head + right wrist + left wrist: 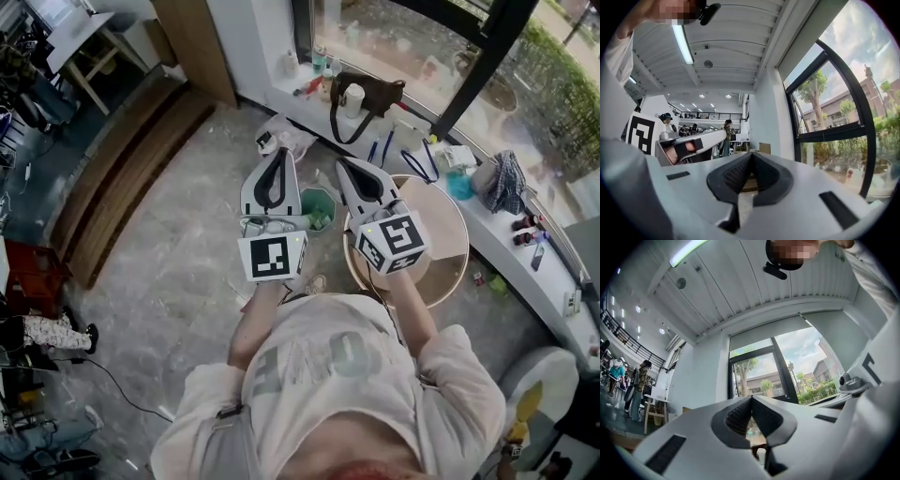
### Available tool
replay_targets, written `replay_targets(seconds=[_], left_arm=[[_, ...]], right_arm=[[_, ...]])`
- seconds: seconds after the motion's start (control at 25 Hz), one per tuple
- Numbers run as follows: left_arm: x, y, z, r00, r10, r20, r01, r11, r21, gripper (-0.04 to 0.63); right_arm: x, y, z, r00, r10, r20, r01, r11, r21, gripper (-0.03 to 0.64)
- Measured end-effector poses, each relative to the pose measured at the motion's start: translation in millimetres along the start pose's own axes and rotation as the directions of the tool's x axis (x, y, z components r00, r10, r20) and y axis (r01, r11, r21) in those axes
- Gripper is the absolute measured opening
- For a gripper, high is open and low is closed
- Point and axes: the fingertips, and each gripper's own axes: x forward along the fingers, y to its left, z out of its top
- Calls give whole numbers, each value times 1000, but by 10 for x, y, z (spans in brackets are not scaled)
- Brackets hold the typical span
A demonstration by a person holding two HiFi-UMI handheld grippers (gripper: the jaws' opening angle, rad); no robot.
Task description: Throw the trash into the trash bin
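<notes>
The green trash bin (320,207) stands on the floor below and between my two grippers in the head view, with some rubbish visible inside it. My left gripper (278,151) is held up in front of the person, its jaws shut tip to tip with nothing between them. The right gripper (341,162) is raised beside it, also shut and empty. In the left gripper view the left gripper (751,398) points up toward a tall window. The right gripper (751,154) points level along a white wall beside the window in its own view.
A round wooden table (450,223) stands right of the bin. A white plastic bag (287,134) lies on the floor beyond it. The window sill (487,211) carries a dark handbag (368,95), a white cup (352,99), bottles and a folded cloth (507,181). Wooden steps (131,169) run at the left.
</notes>
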Motion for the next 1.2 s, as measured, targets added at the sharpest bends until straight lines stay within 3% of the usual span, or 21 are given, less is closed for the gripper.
replay_targets(seconds=[0.4, 0.56, 0.68, 0.8, 0.88, 0.92, 1.04, 1.2], left_arm=[[59, 77, 49, 1000, 1, 10, 0, 999, -36, 11], [144, -7, -100, 1000, -9, -3, 9, 998, -59, 11], [181, -93, -322, 999, -21, -46, 17, 996, -82, 11], [245, -162, -582, 993, -36, -108, 26, 996, -90, 11], [348, -249, -685, 991, -49, -124, 36, 993, -109, 11], [407, -305, -753, 989, -61, -133, 45, 992, -118, 11], [577, -493, -1084, 980, -94, -175, 71, 988, -135, 11], [777, -776, -1766, 959, -107, -263, 61, 982, -179, 12]], right_arm=[[58, -54, 59, 1000, 5, 6, -5, 1000, 10, 15], [4, -230, 14, 999, 45, 18, -45, 998, -42, 15], [-79, -507, -281, 998, 21, -61, -24, 998, -63, 17], [-120, -806, -664, 989, -16, -148, 12, 1000, -25, 28], [-120, -1018, -929, 980, -46, -193, 46, 999, -6, 191], [-112, -1117, -1069, 975, -54, -216, 50, 998, -22, 240], [-93, -1328, -1569, 951, -19, -308, -26, 990, -141, 278], [-121, -1584, -2371, 886, 77, -457, -172, 970, -169, 305]])
